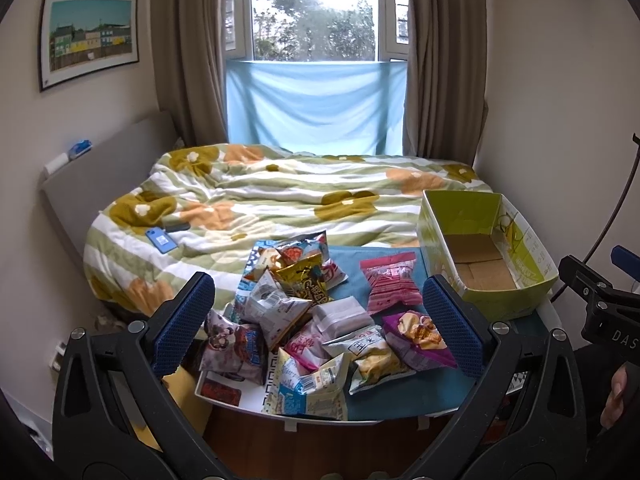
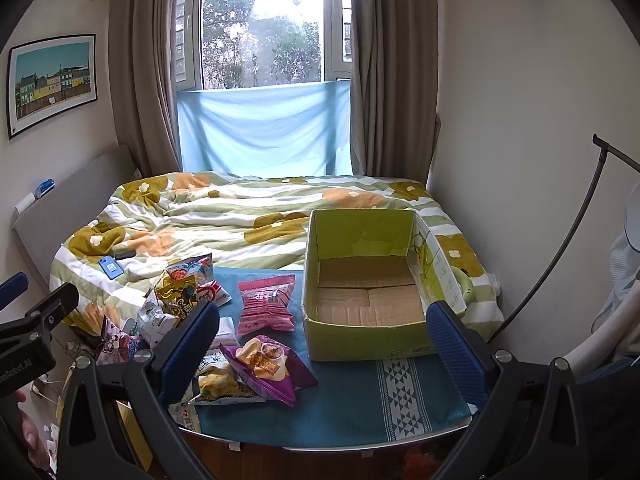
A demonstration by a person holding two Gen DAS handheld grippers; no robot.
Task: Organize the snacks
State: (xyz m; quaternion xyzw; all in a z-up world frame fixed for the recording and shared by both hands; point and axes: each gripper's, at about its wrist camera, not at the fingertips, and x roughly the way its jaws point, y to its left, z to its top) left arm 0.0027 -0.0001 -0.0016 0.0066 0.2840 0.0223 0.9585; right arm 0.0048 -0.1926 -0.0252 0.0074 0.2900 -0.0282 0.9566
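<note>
I am in a home bedroom. A bed with a flowered quilt [image 1: 280, 196] faces a curtained window [image 1: 316, 12]. A framed picture [image 1: 90, 38] hangs nearby.

The left gripper [image 1: 320, 316] and right gripper [image 2: 322, 342] look alike: black plastic frames with triangular cut-outs and silver screws. Their jaws carry blue, finely textured pads. White lettering marks each black body.

The box [image 2: 366, 286] stands open-topped and empty on the table's [image 2: 344, 408] right side. Bare cloth [image 2: 400, 392] lies before it. Snacks [image 1: 304, 320] crowd the left, with the pink packet [image 2: 266, 304] between.
</note>
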